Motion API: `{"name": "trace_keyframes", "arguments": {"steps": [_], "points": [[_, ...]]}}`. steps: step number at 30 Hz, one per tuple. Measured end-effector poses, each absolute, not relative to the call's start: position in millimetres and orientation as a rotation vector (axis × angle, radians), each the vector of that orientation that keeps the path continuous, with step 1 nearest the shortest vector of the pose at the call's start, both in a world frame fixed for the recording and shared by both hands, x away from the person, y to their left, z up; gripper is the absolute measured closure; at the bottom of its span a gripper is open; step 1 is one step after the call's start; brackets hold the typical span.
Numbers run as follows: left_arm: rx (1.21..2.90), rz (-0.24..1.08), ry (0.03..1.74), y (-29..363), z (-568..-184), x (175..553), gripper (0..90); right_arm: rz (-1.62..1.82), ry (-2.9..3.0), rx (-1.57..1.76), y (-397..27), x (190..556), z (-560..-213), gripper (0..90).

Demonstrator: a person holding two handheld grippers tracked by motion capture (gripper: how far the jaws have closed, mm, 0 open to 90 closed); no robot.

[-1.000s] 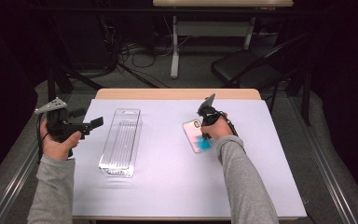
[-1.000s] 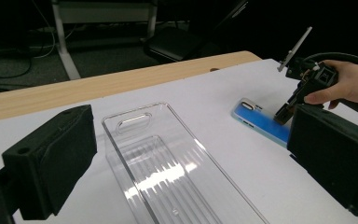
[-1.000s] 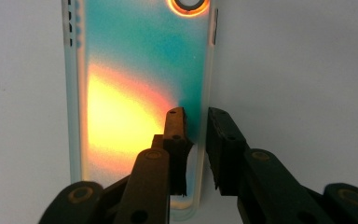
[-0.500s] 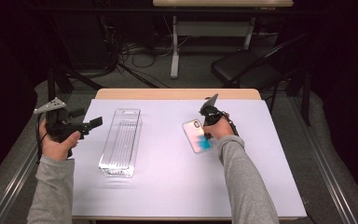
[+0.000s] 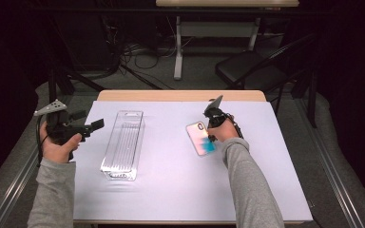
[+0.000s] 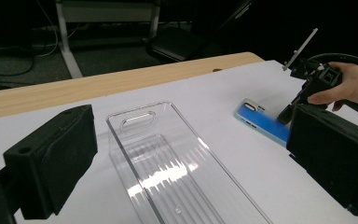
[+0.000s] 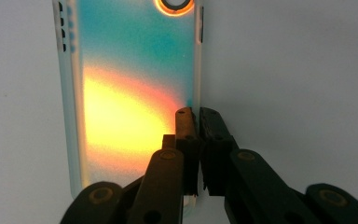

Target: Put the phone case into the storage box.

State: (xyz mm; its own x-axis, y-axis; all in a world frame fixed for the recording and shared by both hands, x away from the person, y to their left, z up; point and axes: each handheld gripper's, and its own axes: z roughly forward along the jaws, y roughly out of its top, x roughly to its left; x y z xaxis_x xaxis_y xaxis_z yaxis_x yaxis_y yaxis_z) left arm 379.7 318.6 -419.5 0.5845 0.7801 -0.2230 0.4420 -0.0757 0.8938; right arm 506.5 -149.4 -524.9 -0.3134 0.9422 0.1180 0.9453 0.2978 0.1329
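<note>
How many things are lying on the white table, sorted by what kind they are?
Clear plastic long tray: 1
Colourful phone case with a blue, pink and orange back: 1
Total: 2 things on the white table

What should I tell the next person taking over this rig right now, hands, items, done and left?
Left gripper: open, holding nothing, at the table's left edge beside the clear tray.
Right gripper: shut on the long edge of the phone case.
The case lies flat on the white table cover, right of the tray, apart from it.
Done: the case is gripped.
Left: probably lift it and set it in the tray, which has nothing in it.
</note>
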Motion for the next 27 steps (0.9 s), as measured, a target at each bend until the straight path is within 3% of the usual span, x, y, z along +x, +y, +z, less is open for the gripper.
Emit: {"name": "trace_keyframes", "arguments": {"steps": [27], "points": [[1.722, 0.383, 1.027, 316.7, -420.7, 380.4, 1.9, -0.336, -2.492, -1.865, -156.7, 504.6, -518.9, 87.6]]}}
